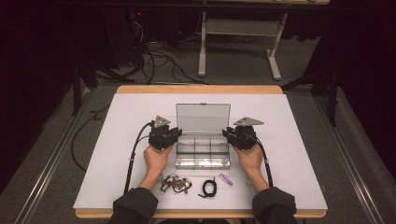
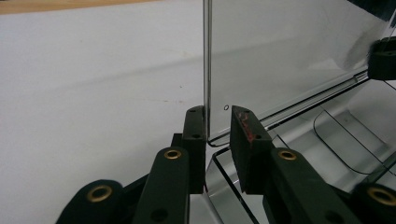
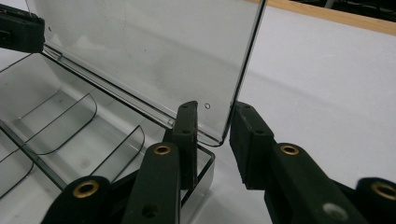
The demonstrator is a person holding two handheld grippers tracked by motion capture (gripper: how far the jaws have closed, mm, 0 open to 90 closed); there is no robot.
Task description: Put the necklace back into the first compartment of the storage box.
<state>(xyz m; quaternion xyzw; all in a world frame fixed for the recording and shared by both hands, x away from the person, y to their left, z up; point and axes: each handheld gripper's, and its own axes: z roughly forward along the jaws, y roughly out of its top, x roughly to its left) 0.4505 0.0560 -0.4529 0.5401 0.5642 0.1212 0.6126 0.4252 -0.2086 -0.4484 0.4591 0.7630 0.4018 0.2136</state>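
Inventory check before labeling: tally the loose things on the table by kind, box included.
Clear compartment box, lid up: 1
Bunch of keys: 1
Black cord: 1
Small purple item: 1
Total: 4

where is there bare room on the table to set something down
Bare white mat lies left of the left gripper, right of the right gripper, and behind the clear box lid. The front edge is crowded: keys, black cord, purple piece.

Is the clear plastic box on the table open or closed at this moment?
Open. The lid of the clear box stands upright behind the tray, and its divided compartments lie uncovered.
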